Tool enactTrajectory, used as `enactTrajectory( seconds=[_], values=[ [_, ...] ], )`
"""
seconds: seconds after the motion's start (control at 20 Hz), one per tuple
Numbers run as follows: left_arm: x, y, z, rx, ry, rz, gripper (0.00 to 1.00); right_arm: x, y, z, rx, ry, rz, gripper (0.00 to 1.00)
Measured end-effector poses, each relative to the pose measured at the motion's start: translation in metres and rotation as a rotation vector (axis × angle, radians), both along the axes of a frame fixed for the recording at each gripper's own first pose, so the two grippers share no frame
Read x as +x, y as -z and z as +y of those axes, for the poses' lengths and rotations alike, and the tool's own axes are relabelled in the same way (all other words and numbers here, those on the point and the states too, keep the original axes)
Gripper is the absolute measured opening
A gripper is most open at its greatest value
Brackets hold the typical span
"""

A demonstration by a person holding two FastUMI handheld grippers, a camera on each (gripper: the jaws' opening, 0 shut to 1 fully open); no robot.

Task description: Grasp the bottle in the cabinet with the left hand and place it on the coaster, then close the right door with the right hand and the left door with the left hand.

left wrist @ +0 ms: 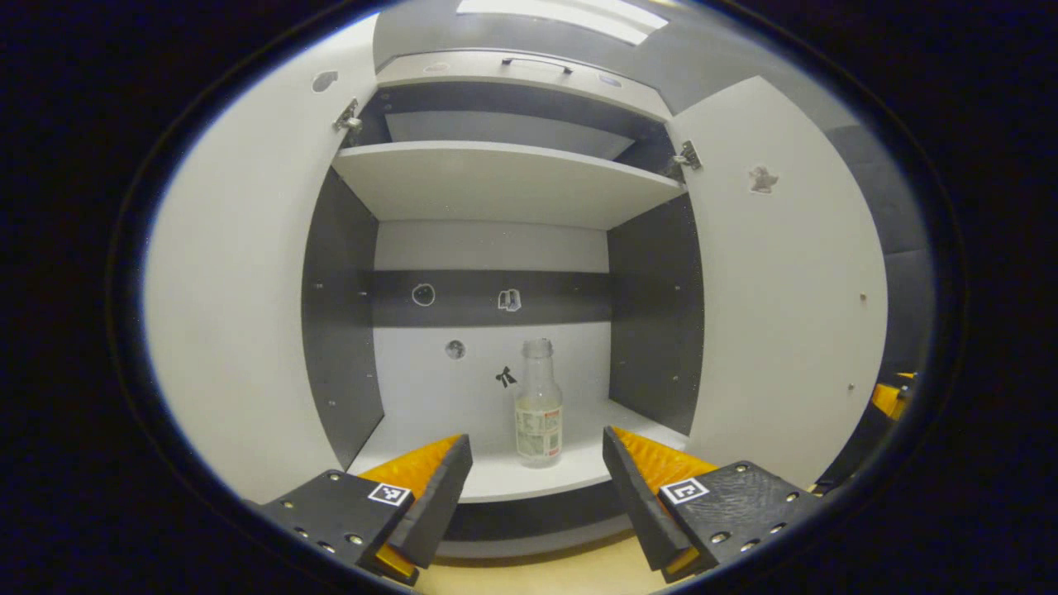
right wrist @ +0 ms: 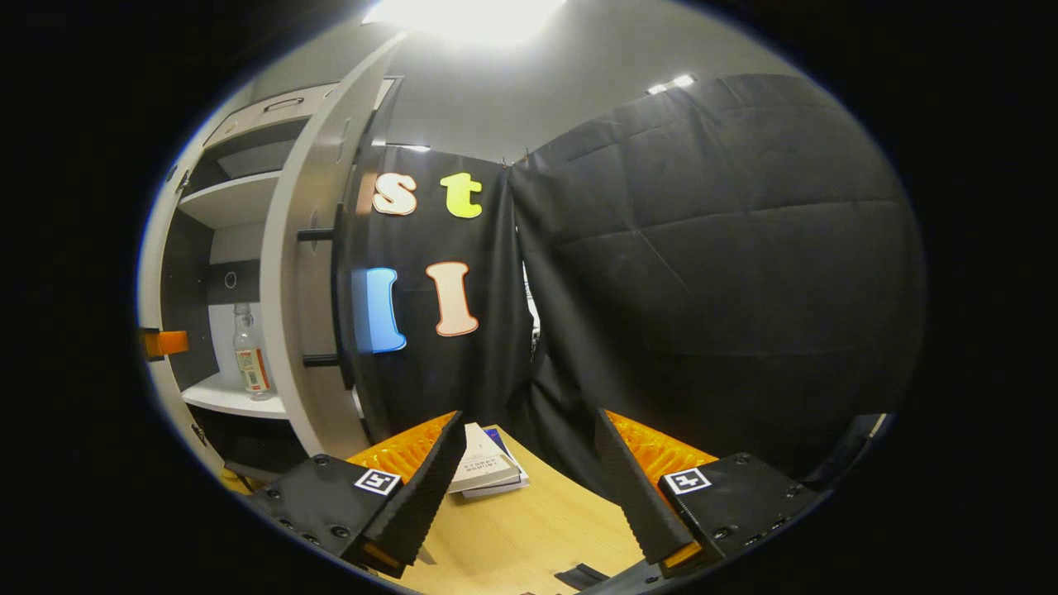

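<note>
The left gripper (left wrist: 537, 487) is spread wide and holds nothing; its ridged, wedge-shaped fingers point at the open cabinet (left wrist: 347, 330). Between them, farther in, a clear glass bottle (left wrist: 538, 405) with a paper label stands upright on the smooth white lower shelf (left wrist: 496, 475). The right gripper (right wrist: 525, 487), also wide open and empty, hangs over a wooden table (right wrist: 529, 529) beside stacked books (right wrist: 488, 471) and the right door (right wrist: 302, 289).

A clear bottle (left wrist: 538, 405) is standing upright on the cabinet's lower shelf (left wrist: 496, 475), near the shelf's front edge, while a small stack of books (right wrist: 486, 471) is lying on the wooden table (right wrist: 529, 529) below that shelf.
</note>
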State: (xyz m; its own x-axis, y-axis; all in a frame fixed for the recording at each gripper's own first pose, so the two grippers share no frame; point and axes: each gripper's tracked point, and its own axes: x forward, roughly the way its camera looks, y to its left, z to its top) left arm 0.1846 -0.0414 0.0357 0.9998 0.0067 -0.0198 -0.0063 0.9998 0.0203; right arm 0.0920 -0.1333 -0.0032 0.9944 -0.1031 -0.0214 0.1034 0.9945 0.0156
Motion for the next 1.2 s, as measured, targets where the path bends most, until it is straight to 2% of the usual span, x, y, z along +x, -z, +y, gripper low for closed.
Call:
enactTrajectory(
  seconds=[0.1, 0.35, 0.4, 0.45, 0.5, 0.6, 0.65, 0.7, 0.8, 0.85, 0.9, 0.95, 1.0, 1.05, 1.15, 1.2],
  values=[
    [0.026, -0.008, 0.0, -0.022, 0.005, -0.006, 0.93, 0.009, 0.0, -0.008, 0.018, 0.013, -0.006, 0.96],
    [0.088, -0.02, 0.003, -0.018, 0.008, -0.017, 0.93, 0.021, -0.004, -0.021, 0.044, 0.042, -0.03, 0.99],
    [0.101, -0.022, 0.003, -0.021, 0.011, -0.018, 0.99, 0.021, -0.004, -0.023, 0.039, 0.049, -0.031, 0.99],
    [0.113, -0.021, 0.003, -0.019, 0.012, -0.019, 0.93, 0.02, -0.002, -0.025, 0.037, 0.054, -0.029, 1.0],
    [0.124, -0.021, 0.003, -0.013, 0.016, -0.02, 0.93, 0.018, -0.001, -0.026, 0.036, 0.057, -0.025, 0.96],
    [0.146, -0.02, -0.001, 0.004, 0.027, -0.022, 0.93, 0.011, 0.009, -0.026, 0.035, 0.063, -0.005, 0.99],
    [0.156, -0.02, -0.004, 0.015, 0.03, -0.021, 0.99, 0.009, 0.013, -0.025, 0.038, 0.06, 0.006, 0.99],
    [0.163, -0.019, -0.007, 0.028, 0.034, -0.02, 0.93, 0.007, 0.017, -0.023, 0.038, 0.054, 0.017, 0.99],
    [0.176, -0.017, -0.009, 0.055, 0.049, -0.014, 0.93, 0.004, 0.023, -0.023, 0.015, 0.053, 0.031, 0.96],
    [0.177, -0.016, -0.013, 0.063, 0.054, -0.01, 0.99, 0.005, 0.023, -0.025, 0.006, 0.057, 0.028, 0.96],
    [0.179, -0.016, -0.016, 0.075, 0.06, -0.006, 0.92, 0.006, 0.022, -0.026, 0.004, 0.06, 0.025, 0.99],
    [0.18, -0.017, -0.016, 0.091, 0.059, -0.007, 0.99, 0.007, 0.023, -0.027, 0.01, 0.061, 0.023, 0.99],
    [0.179, -0.017, -0.018, 0.098, 0.064, -0.002, 0.99, 0.008, 0.023, -0.027, 0.019, 0.063, 0.023, 0.96],
    [0.177, -0.016, -0.02, 0.096, 0.066, 0.005, 0.99, 0.008, 0.025, -0.03, 0.023, 0.068, 0.024, 0.99],
    [0.183, -0.012, -0.02, 0.082, 0.069, 0.011, 0.83, 0.009, 0.027, -0.035, 0.025, 0.082, 0.024, 0.96],
    [0.185, -0.009, -0.02, 0.077, 0.07, 0.016, 0.91, 0.009, 0.029, -0.037, 0.027, 0.086, 0.026, 0.96]
  ],
)
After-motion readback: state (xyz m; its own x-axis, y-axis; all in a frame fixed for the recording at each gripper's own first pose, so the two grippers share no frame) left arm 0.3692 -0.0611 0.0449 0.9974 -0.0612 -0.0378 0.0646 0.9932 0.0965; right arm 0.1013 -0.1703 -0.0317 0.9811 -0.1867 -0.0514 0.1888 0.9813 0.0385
